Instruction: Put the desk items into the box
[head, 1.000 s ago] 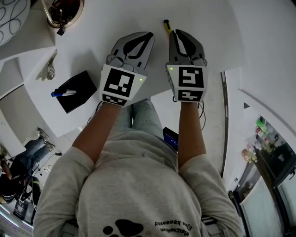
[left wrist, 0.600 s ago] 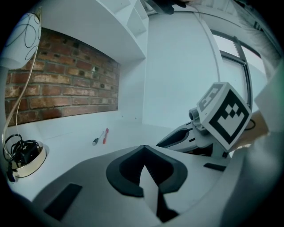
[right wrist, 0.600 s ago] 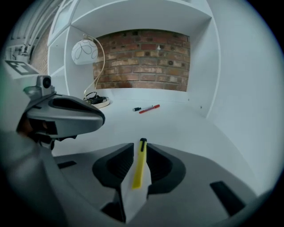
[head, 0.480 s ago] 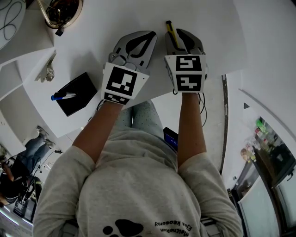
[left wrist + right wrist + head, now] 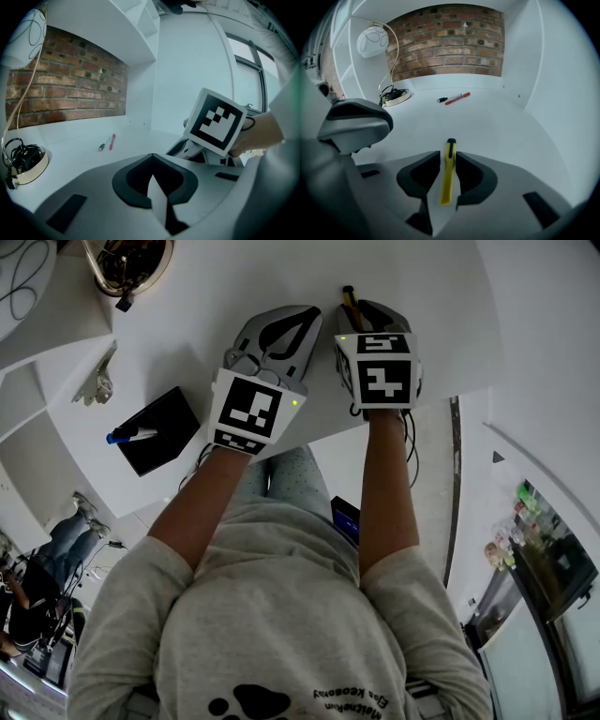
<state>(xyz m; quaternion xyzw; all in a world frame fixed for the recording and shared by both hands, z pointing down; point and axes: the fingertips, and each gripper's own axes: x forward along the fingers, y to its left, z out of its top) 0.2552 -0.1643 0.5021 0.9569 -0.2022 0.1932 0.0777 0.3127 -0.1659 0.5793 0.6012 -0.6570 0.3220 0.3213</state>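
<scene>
A yellow cutter with a black tip [image 5: 449, 171] lies on the white desk [image 5: 187, 324], and in the head view the yellow cutter [image 5: 349, 298] shows beside my right gripper's fingers. My right gripper [image 5: 448, 153] [image 5: 361, 310] tilts down over it. Its jaws have just been opening and stand on either side of the cutter without pressing on it. My left gripper [image 5: 302, 315] [image 5: 152, 157] hangs beside it, shut and empty. A black box [image 5: 159, 432] with a blue marker [image 5: 129, 435] in it sits at the desk's left front.
A round dish of cables [image 5: 393, 96] [image 5: 26, 164] stands at the back left. A red pen [image 5: 458, 98] and a small black one [image 5: 442, 100] lie near the brick wall. Metal keys [image 5: 98, 382] rest on a side shelf. The desk's front edge runs just below the grippers.
My right gripper has tipped downward and sunk toward the desk, and its jaws have gone from shut to open around the yellow cutter. The left gripper has stayed where it was.
</scene>
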